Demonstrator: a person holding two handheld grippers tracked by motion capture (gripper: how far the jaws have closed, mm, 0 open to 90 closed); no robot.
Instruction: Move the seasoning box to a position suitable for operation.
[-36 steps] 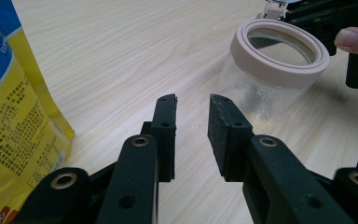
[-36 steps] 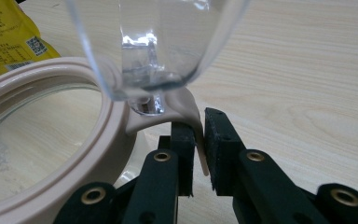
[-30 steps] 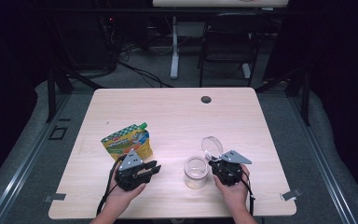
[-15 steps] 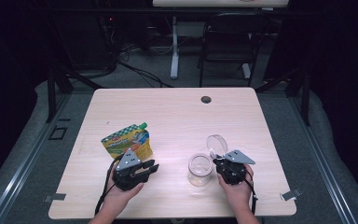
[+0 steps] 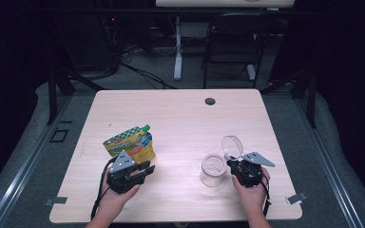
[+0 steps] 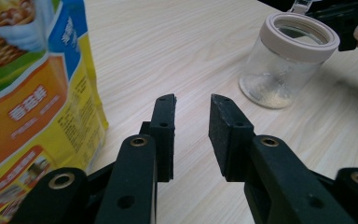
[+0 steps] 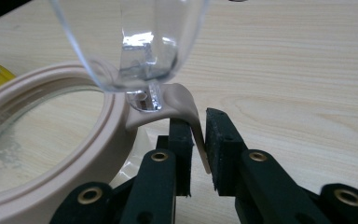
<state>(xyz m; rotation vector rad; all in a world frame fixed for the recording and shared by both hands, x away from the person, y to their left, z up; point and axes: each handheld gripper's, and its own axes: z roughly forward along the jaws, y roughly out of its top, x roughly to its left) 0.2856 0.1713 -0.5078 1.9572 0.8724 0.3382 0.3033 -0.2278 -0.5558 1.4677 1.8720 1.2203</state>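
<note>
At lower right of the high view, the jar (image 5: pixel 213 169) is steadied by its beige tab (image 7: pixel 186 112), flanked by the right gripper (image 5: pixel 237 167), jaws just loosening; the lid (image 5: pixel 232 146) is open. The left gripper (image 6: pixel 193 109) is parted, empty; the pouch (image 5: pixel 130 145) likely comes next.

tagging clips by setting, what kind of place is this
Probably a lab or recording workspace: a lone light wooden table with a cable hole, black curtains around it, and cables trailing across the grey carpeted floor behind.

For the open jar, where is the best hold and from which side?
Grip the jar by the beige tab that curves down from its collar, coming from the person's right. The tab is thin and sits between the right gripper's jaws. The raised clear lid blocks a hold from above there.
</note>
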